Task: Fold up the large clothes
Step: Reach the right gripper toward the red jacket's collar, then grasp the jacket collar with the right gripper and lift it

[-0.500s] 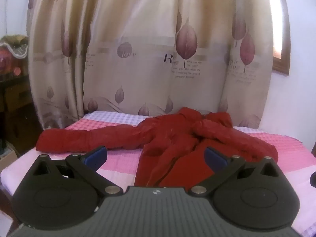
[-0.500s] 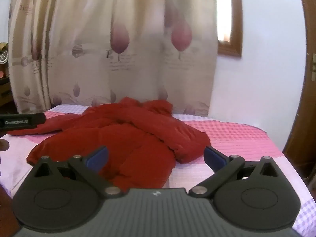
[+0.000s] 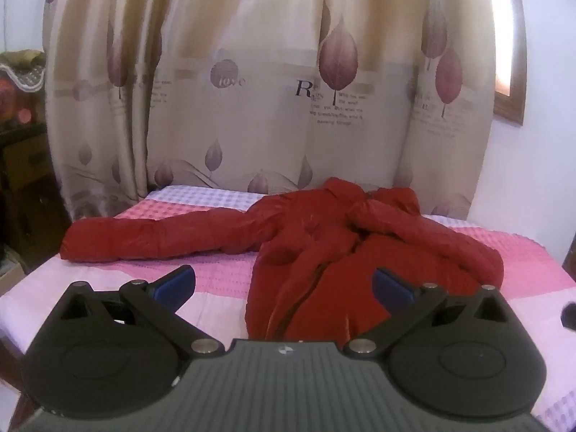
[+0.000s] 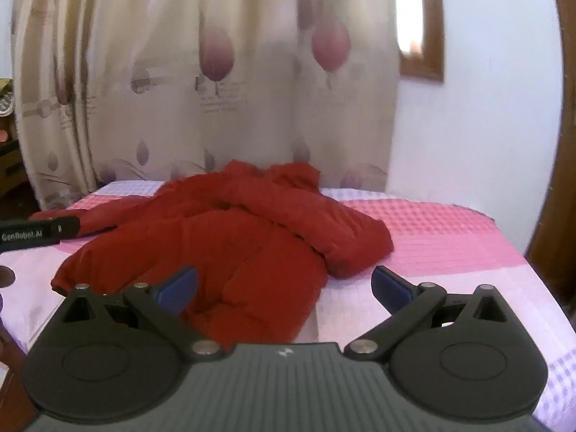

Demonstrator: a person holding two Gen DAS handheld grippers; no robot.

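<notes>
step: we approach, nothing folded | red jacket [image 3: 324, 252] lies rumpled on the pink bed [image 3: 522, 262], one sleeve stretched left | left gripper [image 3: 284, 282] and right gripper [image 4: 286, 284] gape empty | next: we likely grab a sleeve

One red padded jacket [image 3: 324, 252] with two sleeves lies on one bed [image 3: 223, 277] covered in pink and lilac checks, two grippers are in view, the left gripper [image 3: 284, 284] and the right gripper [image 4: 286, 284], and one leaf-printed curtain [image 3: 252, 90] hangs behind.
</notes>
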